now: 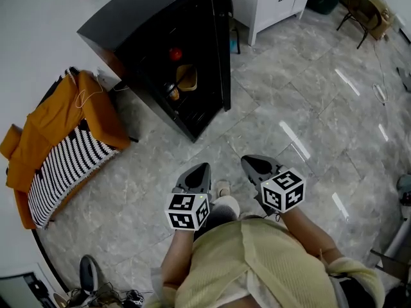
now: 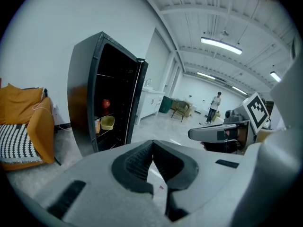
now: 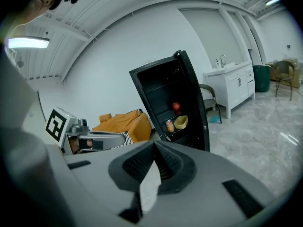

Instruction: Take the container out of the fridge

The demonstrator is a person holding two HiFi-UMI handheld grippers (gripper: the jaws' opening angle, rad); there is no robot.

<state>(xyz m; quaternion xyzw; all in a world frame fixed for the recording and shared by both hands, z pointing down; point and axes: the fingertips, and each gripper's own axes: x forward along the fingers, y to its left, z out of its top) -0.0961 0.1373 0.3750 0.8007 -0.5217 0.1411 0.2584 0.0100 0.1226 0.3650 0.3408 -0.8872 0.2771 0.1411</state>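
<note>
The left claw (image 1: 201, 167) and right claw (image 1: 248, 162) are both fully closed and empty, well apart from the open fridge (image 1: 128, 24). The yellow container (image 1: 187, 77) sits on a middle shelf, beside a small jar (image 1: 172, 92) and below a red item (image 1: 175, 54). The dark interior obscures all finer detail.

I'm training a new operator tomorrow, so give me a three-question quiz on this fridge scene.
1. What colour is the container in the fridge? A yellow, B blue, C green.
2. True or false: the left gripper and the right gripper are both shut and empty.
3. Fill in: the red thing sits on the shelf ___ the container.
Key: 1 A; 2 true; 3 above.
</note>
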